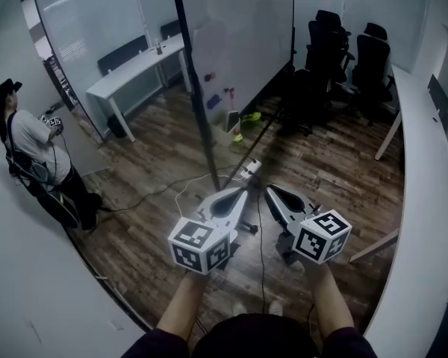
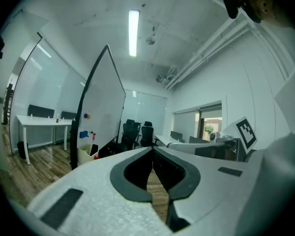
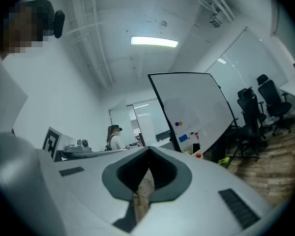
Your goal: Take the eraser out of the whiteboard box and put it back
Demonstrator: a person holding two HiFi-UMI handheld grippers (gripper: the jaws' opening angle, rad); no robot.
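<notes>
The whiteboard (image 1: 239, 28) stands on a dark frame ahead of me. A blue block (image 1: 213, 101) that looks like the eraser sticks to its lower part, next to a red item (image 1: 228, 92). Below them a white box (image 1: 234, 121) hangs at the board's bottom edge. The blue block (image 2: 83, 134) and the box (image 2: 87, 154) also show in the left gripper view, and both (image 3: 183, 138) (image 3: 195, 149) in the right gripper view. My left gripper (image 1: 244, 190) (image 2: 151, 149) and right gripper (image 1: 269, 189) (image 3: 148, 149) are side by side, well short of the board, both shut and empty.
A person (image 1: 30, 144) stands at the left wall. A white table (image 1: 134, 69) sits behind the board, black office chairs (image 1: 343, 51) at the back right, a long white desk (image 1: 425, 162) along the right. Cables and a power strip (image 1: 248, 170) lie on the wood floor.
</notes>
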